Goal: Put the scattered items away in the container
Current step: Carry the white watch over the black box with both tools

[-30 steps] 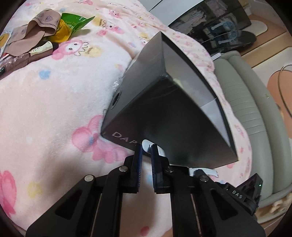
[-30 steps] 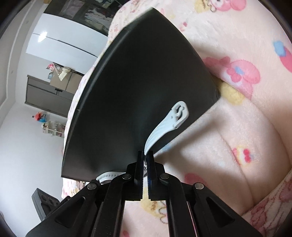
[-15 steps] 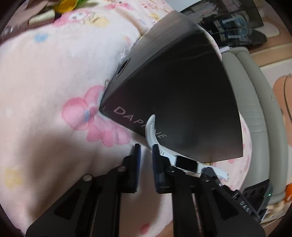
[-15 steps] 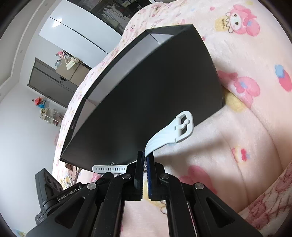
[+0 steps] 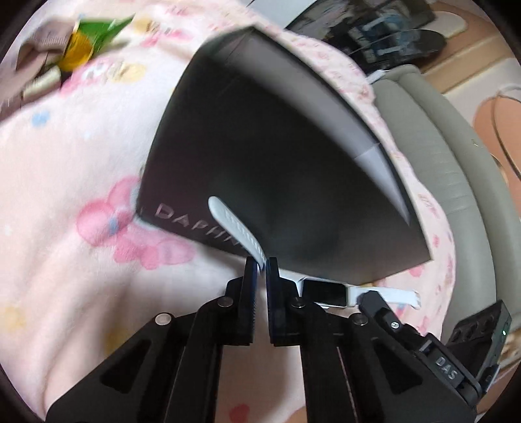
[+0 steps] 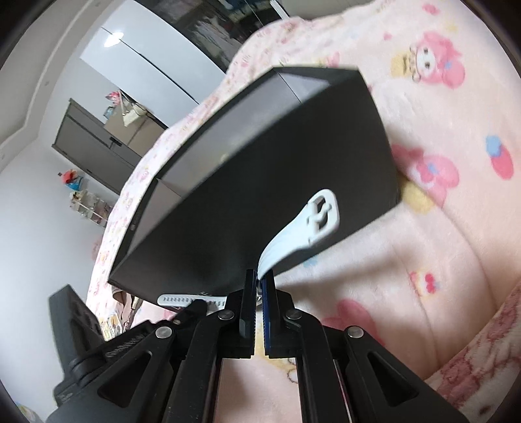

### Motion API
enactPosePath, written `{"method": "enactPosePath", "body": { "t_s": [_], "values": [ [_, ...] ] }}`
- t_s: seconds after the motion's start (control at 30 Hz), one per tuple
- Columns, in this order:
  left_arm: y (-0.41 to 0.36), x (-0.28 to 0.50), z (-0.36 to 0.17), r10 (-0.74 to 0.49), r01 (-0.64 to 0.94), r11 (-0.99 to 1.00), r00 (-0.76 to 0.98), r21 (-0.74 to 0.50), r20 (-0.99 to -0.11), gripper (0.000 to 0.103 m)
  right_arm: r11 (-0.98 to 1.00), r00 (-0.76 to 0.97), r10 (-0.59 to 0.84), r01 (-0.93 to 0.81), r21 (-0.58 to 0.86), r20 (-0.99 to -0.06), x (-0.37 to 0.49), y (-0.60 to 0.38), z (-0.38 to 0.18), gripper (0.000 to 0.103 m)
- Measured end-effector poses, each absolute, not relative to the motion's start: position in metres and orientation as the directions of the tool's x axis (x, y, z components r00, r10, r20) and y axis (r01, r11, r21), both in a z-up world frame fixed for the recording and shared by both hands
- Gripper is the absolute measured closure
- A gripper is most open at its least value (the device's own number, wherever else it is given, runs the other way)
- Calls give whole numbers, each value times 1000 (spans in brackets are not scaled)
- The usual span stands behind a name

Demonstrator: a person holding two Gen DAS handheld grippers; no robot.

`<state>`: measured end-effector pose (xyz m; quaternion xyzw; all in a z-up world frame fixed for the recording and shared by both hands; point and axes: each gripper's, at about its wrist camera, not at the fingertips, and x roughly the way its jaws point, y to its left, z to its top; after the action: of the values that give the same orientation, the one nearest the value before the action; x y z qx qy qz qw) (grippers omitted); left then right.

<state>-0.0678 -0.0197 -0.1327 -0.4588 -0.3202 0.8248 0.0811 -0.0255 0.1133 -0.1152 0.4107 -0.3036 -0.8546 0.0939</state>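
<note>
A white smartwatch (image 5: pixel 325 293) hangs between my two grippers in front of the black box (image 5: pixel 276 162), which lies on the pink blanket. My left gripper (image 5: pixel 260 264) has its jaws closing on the holed strap (image 5: pixel 232 224), which sits pinched between the pads. In the right wrist view my right gripper (image 6: pixel 260 276) is shut on the buckle strap (image 6: pixel 320 214), whose buckle curls up against the box (image 6: pixel 260 162). The holed strap (image 6: pixel 182 298) shows at lower left there. The box's inside is hidden.
A green wrapper (image 5: pixel 101 29), a yellow item (image 5: pixel 78 55) and a brown pouch (image 5: pixel 42 39) lie on the blanket (image 5: pixel 81 146) at the far left. A grey padded edge (image 5: pixel 439 146) borders the right. Cabinets (image 6: pixel 97 130) stand beyond the bed.
My left gripper opened beside the holed strap, shifted over and is now closed on it. My right gripper kept hold of the buckle strap and rolled, and more of the box's top shows.
</note>
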Motion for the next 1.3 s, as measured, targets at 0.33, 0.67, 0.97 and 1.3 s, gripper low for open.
{"method": "enactPosePath", "body": {
  "t_s": [0.33, 0.67, 0.97, 1.3],
  "values": [
    [-18, -70, -109, 484, 49, -773, -599, -633, -638, 100, -768, -652, -448, -70, 637, -612, -18, 120, -110, 101],
    [-17, -63, -107, 480, 53, -770, -608, -636, -632, 100, -764, -649, -467, -47, 644, -601, -21, 119, -97, 101],
    [-30, -65, -65, 504, -11, -756, -649, -654, -571, 100, -794, -714, -476, 98, 600, -513, -30, 110, -30, 101],
    [-18, -144, -51, 506, 11, -792, -548, -610, -666, 100, -746, -611, -563, 84, 661, -557, -123, 119, -24, 101]
  ]
}}
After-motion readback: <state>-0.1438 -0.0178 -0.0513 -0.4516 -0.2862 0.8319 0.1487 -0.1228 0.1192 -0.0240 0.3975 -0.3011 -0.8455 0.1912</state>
